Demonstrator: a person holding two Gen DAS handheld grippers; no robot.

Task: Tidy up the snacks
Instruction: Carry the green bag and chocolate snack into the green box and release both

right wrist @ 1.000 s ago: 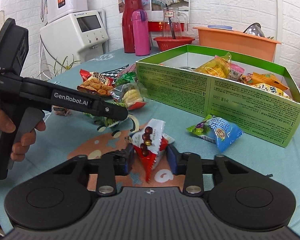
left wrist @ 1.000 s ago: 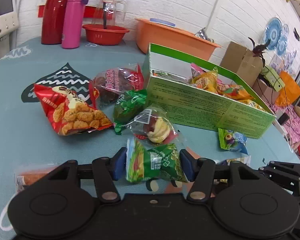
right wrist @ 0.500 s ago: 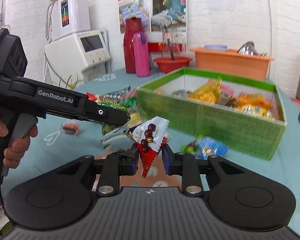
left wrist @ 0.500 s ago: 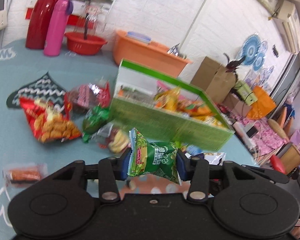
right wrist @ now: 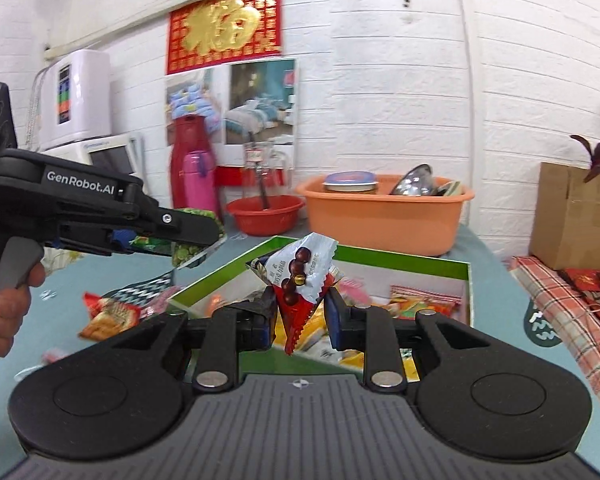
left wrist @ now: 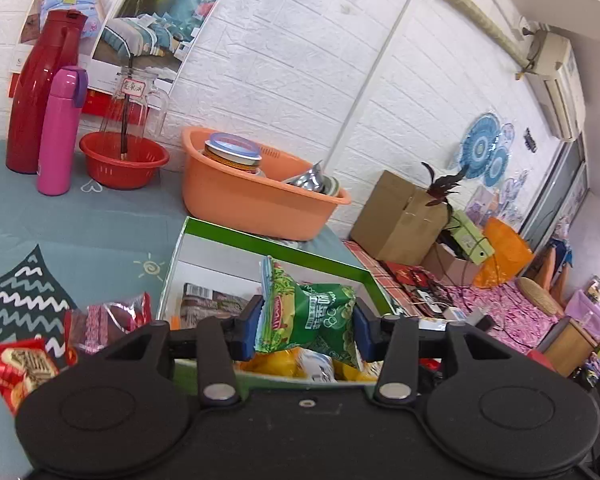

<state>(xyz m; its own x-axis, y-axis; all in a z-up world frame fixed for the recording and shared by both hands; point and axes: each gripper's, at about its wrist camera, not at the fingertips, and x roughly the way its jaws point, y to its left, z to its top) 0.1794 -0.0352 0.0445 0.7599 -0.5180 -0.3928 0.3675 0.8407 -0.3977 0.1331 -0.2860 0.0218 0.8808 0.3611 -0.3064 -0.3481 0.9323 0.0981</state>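
A white brick wall (right wrist: 400, 92) is rising ahead of the fingers, carrying a red calendar (right wrist: 225, 22) and bedding posters (left wrist: 156, 20). Right of the fingers, an air conditioner (left wrist: 556, 76) is hanging high and a cardboard box (left wrist: 400, 216) is sitting below.

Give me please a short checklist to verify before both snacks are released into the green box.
1. Left gripper jaws shut on the green snack packet: ok.
2. Right gripper jaws shut on the red and white chocolate packet: ok.
3. Green packet over the green box opening: ok.
4. Chocolate packet over the box: ok.
5. Free room in the box: ok, white floor shows.
6. Height above the box: cannot tell.
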